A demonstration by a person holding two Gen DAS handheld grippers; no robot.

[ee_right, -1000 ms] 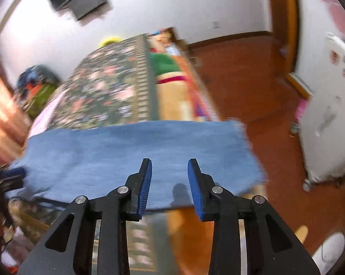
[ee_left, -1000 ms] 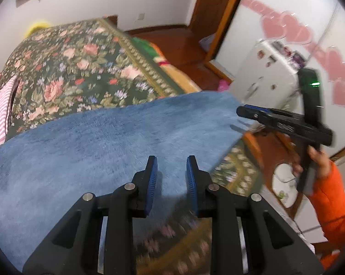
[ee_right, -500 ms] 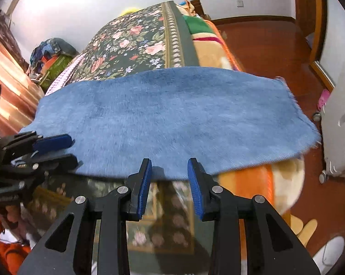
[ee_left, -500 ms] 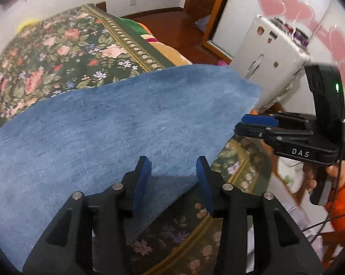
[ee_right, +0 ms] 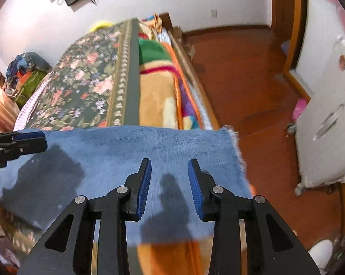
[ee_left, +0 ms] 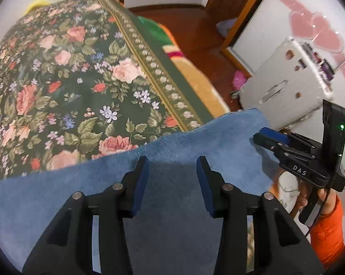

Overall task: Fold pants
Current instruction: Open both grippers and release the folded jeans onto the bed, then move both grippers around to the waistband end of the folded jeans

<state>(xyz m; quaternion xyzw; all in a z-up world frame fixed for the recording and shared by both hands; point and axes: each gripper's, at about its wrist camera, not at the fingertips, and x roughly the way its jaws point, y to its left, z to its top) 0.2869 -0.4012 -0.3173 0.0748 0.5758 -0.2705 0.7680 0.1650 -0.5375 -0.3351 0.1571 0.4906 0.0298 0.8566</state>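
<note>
The blue pants (ee_right: 131, 155) lie across the bed (ee_left: 64, 73) end, long axis running between both tongs; left tongs (ee_left: 172, 171) and right tongs (ee_right: 169, 174) hover apart, empty, right nearer the frayed hem

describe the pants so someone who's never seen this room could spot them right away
Find the bed with the dark floral bedspread. Across its near end, in front of both tools, lie the pants, a flat stretch of fuzzy blue fabric. They are the only plain, single-coloured cloth on the bed, with a frayed edge nearest the wooden floor.
</note>
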